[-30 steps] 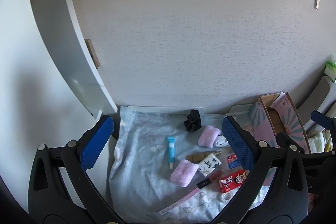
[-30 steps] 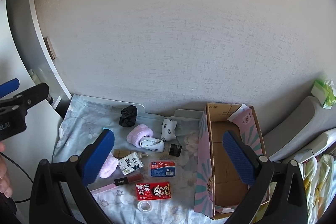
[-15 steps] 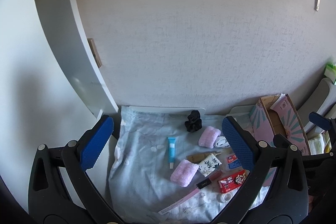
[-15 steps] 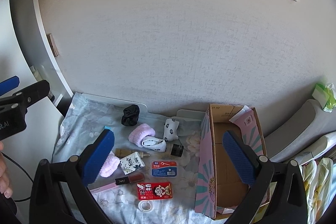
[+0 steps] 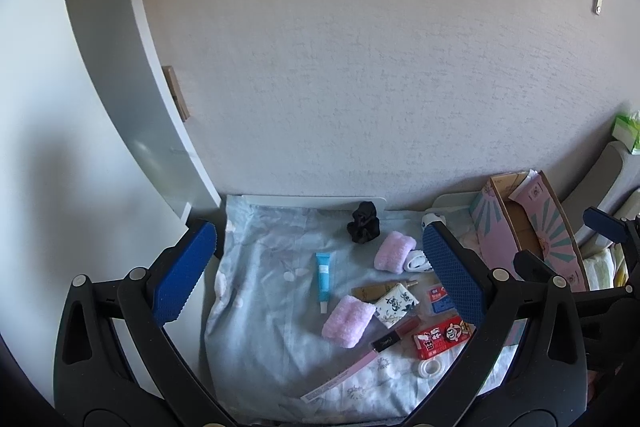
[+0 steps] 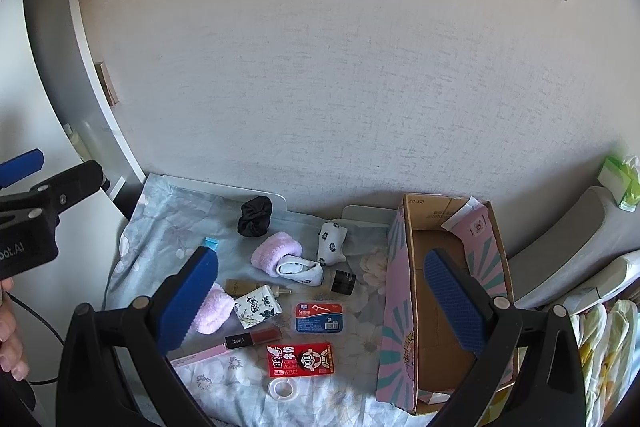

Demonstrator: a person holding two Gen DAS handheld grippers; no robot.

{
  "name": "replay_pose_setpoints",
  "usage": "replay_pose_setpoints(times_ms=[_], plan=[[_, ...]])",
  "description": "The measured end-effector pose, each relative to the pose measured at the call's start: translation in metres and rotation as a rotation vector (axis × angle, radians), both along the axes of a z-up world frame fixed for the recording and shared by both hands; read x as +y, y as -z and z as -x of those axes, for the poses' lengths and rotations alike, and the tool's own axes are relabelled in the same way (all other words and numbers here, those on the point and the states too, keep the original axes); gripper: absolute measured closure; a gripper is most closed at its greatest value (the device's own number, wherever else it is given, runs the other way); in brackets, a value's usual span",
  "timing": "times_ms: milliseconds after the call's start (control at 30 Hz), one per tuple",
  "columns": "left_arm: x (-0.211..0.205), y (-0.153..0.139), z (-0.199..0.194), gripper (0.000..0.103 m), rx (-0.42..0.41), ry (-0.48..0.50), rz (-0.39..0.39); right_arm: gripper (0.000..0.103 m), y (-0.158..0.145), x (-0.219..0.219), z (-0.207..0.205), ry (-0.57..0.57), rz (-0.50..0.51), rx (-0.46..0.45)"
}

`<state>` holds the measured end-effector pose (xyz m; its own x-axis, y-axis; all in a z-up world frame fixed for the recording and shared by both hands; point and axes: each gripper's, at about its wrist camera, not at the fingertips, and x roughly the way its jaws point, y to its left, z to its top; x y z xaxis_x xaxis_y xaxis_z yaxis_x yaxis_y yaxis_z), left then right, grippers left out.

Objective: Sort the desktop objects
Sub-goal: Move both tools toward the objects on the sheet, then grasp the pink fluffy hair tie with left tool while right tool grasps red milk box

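Observation:
Small items lie on a pale blue floral cloth (image 5: 264, 323): a black scrunchie (image 5: 363, 227), a blue tube (image 5: 323, 277), two pink rolled towels (image 5: 348, 321) (image 6: 277, 251), white patterned socks (image 6: 332, 242), a red snack pack (image 6: 300, 359), a blue floss box (image 6: 319, 317), a lipstick (image 6: 252, 339) and a tape ring (image 6: 283, 387). An open pink cardboard box (image 6: 448, 303) stands at the right. My left gripper (image 5: 318, 281) and right gripper (image 6: 320, 301) are both open, empty and held well above the cloth.
A textured wall stands behind the cloth. A curved white panel (image 5: 120, 87) rises at the left. A grey cushion (image 6: 568, 247) and a green tissue pack (image 6: 620, 183) are at the far right, with folded cloths (image 6: 604, 355) beside the box.
Both views have shifted slightly, so the objects sit a little further in. Nothing on the cloth has moved. Both grippers stay open.

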<state>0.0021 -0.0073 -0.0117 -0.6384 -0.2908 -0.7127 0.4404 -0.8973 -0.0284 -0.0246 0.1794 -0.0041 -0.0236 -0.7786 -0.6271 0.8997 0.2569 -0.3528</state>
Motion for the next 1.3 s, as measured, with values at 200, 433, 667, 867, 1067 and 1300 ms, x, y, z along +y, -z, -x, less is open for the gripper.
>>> replay_pose_setpoints(times_ms=[200,433,667,867,1067,1300], plan=[[0.001,0.001,-0.003,0.0,-0.001,0.0,-0.015,0.0,0.001,0.005,-0.007,0.005,0.016,0.04],[0.004,0.005,-0.002,0.0,-0.023,0.01,-0.004,0.0,0.003,0.007,-0.005,0.027,0.005,0.03],[0.009,0.038,0.0,0.0,-0.083,0.052,-0.031,0.0,0.021,-0.002,0.007,0.067,-0.057,0.006],[0.006,0.094,-0.002,0.0,-0.158,0.093,-0.105,0.0,0.053,-0.007,0.032,0.104,-0.134,-0.035],[0.004,0.154,0.002,0.0,-0.23,0.103,-0.14,0.0,0.103,-0.004,0.046,0.124,-0.231,-0.032],[0.009,0.212,0.015,0.0,-0.275,0.128,-0.131,0.0,0.171,0.004,0.046,0.098,-0.286,-0.001]])
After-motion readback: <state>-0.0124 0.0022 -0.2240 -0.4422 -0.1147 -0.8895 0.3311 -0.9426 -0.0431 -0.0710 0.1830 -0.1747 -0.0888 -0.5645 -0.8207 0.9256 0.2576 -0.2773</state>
